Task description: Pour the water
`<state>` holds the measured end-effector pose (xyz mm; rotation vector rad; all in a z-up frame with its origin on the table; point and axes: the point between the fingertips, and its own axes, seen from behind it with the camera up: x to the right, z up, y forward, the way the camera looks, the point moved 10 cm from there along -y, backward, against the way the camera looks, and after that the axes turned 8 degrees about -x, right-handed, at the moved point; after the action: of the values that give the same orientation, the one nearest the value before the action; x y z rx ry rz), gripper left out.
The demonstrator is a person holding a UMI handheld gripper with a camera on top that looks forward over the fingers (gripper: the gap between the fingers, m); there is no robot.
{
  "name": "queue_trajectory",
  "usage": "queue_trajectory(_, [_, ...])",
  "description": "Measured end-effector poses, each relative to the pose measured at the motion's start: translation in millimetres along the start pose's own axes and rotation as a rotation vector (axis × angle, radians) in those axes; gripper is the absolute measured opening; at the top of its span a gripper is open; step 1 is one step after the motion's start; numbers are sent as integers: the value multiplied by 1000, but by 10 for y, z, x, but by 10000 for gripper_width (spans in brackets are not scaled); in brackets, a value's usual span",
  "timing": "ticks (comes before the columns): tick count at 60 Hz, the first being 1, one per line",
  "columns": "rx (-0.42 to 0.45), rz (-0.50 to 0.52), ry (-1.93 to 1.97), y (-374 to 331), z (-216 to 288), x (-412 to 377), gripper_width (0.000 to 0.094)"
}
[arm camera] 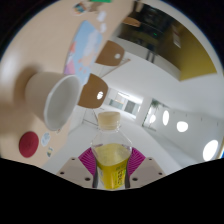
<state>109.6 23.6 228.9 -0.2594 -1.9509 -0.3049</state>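
Observation:
My gripper point(111, 165) is shut on a clear plastic bottle point(110, 160) with yellowish liquid and a yellow label. Both pink pads point(90, 160) press on its sides. The whole view is tilted, so the bottle is tipped toward the table. The bottle's open neck point(108, 121) points ahead, close to a white cup point(57, 100) that stands on the beige table point(30, 55) just beyond and left of the fingers. A dark red bottle cap point(29, 144) lies on the table near the cup, left of the fingers.
A colourful printed sheet point(83, 45) lies on the table beyond the cup. Wooden chairs point(108, 52) stand past the table's edge. Further off are a dark doorway point(155, 30) and a ceiling with round lights point(181, 126).

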Motion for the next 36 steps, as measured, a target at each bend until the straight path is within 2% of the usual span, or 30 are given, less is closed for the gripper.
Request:
queue_trajectory(3, [-16,22,283,44,-167,-48,368])
queue_trajectory(4, [-17,16,385,-44,-400,-32,367])
queue_trajectory(6, [-43,63,597,-53,-542,104,369])
queue_trajectory(9, [-53,162,969,-86,-667,-7,373])
queue_trajectory(11, [-35,205,1209,-148,-930,-165,374])
queue_trajectory(17, [4,438,1725,-260,-1084,-836,375])
queue_trajectory(23, [19,548,1890,-431,-1288,-1314,375])
queue_trajectory(25, [0,547,1902,-513,-1327,-1389,376])
queue_trajectory(26, [24,570,1925,-543,-1407,-1465,376])
queue_trajectory(34, [41,603,1941,-851,-1615,-1721,378])
queue_trajectory(36, [60,585,1934,-859,-1605,-1738,377])
